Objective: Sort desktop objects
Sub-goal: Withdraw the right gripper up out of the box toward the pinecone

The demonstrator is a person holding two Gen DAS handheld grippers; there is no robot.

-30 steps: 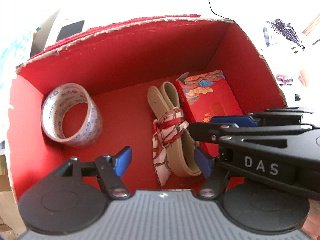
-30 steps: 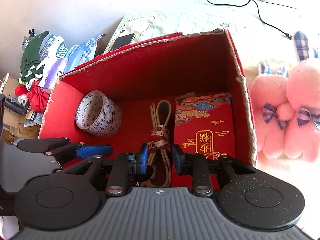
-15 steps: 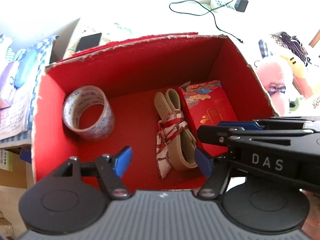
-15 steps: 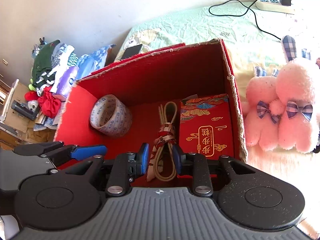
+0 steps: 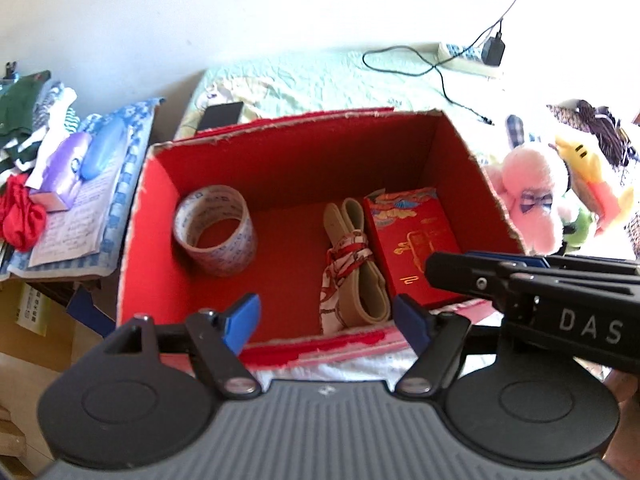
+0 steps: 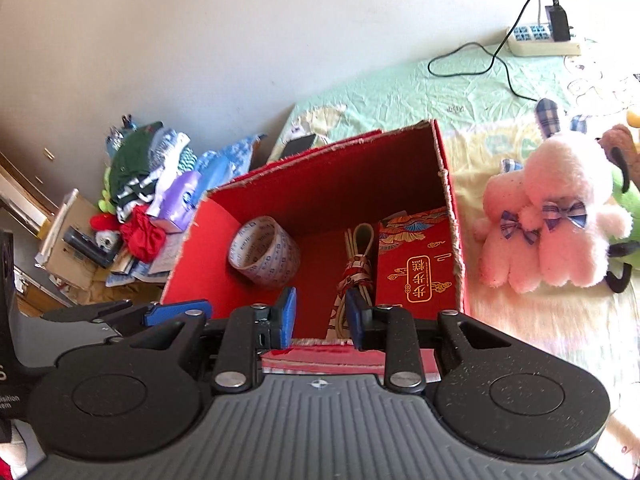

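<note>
Here, in the left wrist view, the left gripper [image 5: 326,322] hangs spread and empty above the box [image 5: 452,152], which holds tape [image 5: 216,230], a belt [image 5: 356,268] and a red packet [image 5: 412,240]. In the right wrist view, the right gripper [image 6: 320,318] stands parted, empty, over the box's near rim.

Two fisheye views, each from a handheld gripper, look forward and down along its jaws into the same open red box [image 5: 280,168] on a bed. The left wrist view sits close above the near rim, with the right gripper [image 5: 520,276] crossing in at 3 o'clock. The right wrist view is near too, and the left gripper [image 6: 132,312] enters at 9 o'clock. Both share the box interior, the power strip [image 6: 540,42] toward 1 o'clock, and the pink plush toy [image 6: 552,216] at 3 o'clock.
</note>
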